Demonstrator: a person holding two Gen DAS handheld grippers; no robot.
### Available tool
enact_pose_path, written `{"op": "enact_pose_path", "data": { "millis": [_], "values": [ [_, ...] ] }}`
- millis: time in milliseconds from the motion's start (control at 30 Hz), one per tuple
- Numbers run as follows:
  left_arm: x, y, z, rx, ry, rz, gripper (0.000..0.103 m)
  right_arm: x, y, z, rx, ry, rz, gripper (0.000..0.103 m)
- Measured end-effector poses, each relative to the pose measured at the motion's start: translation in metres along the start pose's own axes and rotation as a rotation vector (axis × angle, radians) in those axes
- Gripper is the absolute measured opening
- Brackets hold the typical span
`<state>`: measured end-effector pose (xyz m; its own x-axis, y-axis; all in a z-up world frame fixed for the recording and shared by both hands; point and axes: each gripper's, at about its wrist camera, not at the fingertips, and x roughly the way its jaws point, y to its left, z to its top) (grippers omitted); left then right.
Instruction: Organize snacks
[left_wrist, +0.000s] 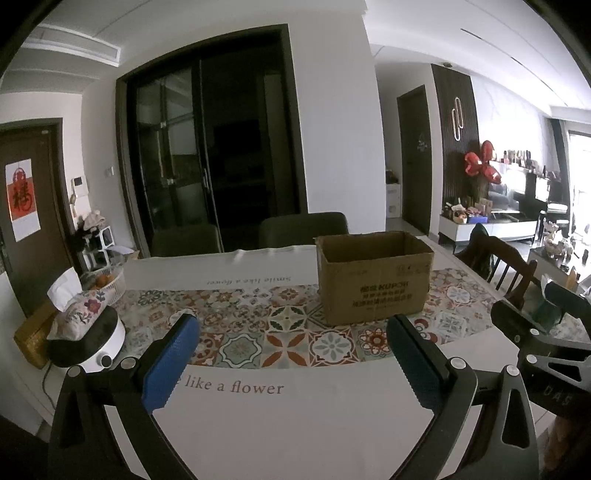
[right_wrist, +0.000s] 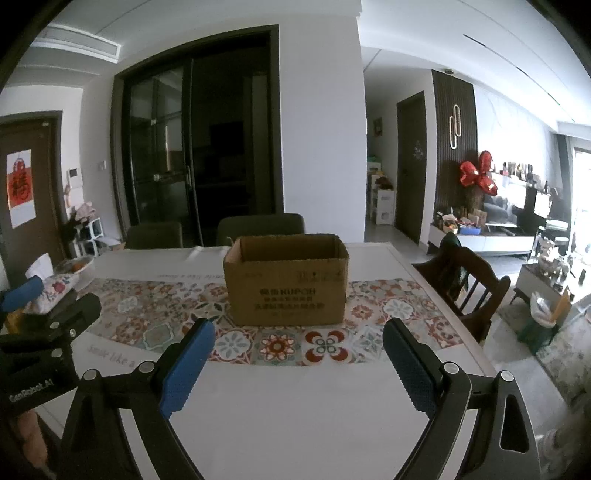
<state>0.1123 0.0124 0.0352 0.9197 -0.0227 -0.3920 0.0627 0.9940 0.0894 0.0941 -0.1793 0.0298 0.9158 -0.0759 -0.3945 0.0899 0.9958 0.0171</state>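
- The left gripper (left_wrist: 291, 363) is seen nearest, over the near edge of the table (left_wrist: 295, 435); its blue pads (left_wrist: 171, 363) are spread wide and nothing is held between them.
- The right gripper (right_wrist: 297, 365) is held beside it over the same near edge, its jaws likewise wide apart and empty; its black frame is also caught at the right side of the left wrist view.
- A white cloth (right_wrist: 295, 417) with printed words is laid over the table, and a band of patterned tiles (right_wrist: 280, 343) is printed across its middle.
- The cardboard box (right_wrist: 286, 278) is set upright on that band, its top open, towards the right half of the table and well apart from both grippers; what lies inside cannot be told.
- At the left edge, a floral tissue pouch (left_wrist: 79, 314) is rested on a round white appliance (left_wrist: 92, 345), and a white basket (left_wrist: 107, 282) is placed just behind it.
- No snacks can be made out on the table.
- Two dark chair backs (right_wrist: 260, 227) are seen at the far edge, and a wooden chair (right_wrist: 465, 284) at the right edge.
- Dark glass doors (right_wrist: 195, 129) are seen beyond.
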Motion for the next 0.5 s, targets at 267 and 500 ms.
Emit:
{"op": "enact_pose_path", "data": {
  "millis": [267, 500],
  "values": [
    [-0.0003, -0.0013, 0.0013, 0.003, -0.001, -0.002, 0.103, -0.0015, -0.0023, -0.0024, 0.005, 0.004, -0.001, 0.093],
    [-0.0006, -0.0012, 0.0017, 0.001, -0.002, -0.001, 0.103, -0.0017, -0.0025, -0.0020, 0.005, 0.004, 0.000, 0.093]
  ]
}}
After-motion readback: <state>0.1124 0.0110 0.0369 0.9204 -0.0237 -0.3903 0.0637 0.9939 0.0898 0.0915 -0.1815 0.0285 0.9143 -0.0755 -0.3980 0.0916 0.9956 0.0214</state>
